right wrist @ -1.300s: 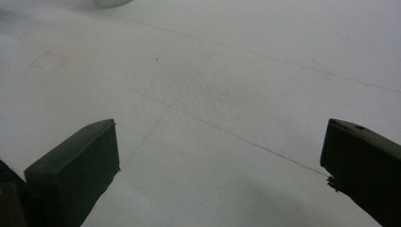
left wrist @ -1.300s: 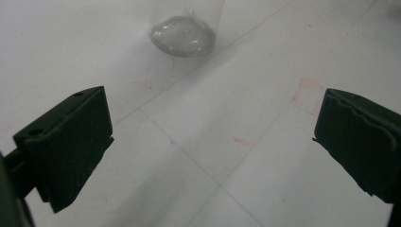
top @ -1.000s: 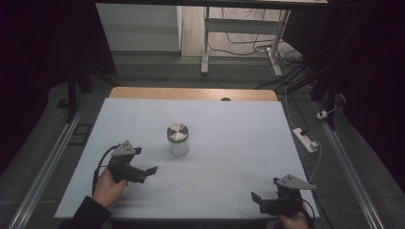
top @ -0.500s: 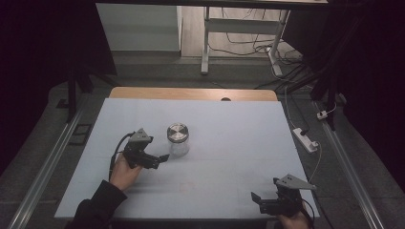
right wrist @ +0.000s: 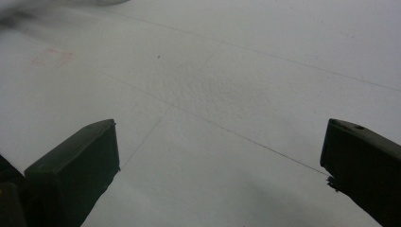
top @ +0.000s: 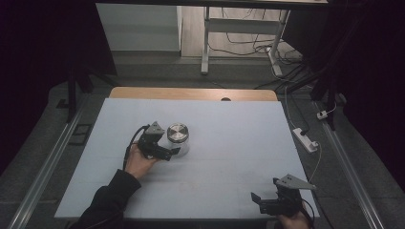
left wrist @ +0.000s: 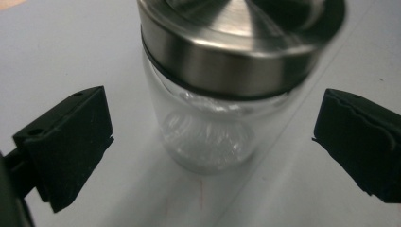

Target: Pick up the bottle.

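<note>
Since a second ago, left claw [top: 175,151] has advanced to the clear glass jar with brushed-steel lid [top: 177,138]: jaws wide apart, flanking it, gripping nothing; grasp appears imminent. Right claw [top: 257,202]: wide open, empty, resting at white desk [top: 239,133] near edge.

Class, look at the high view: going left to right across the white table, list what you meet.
Left gripper → glass jar with its metal lid → bare table → right gripper.

A pale table [top: 229,143] carries one upright glass jar [top: 177,138].
</note>
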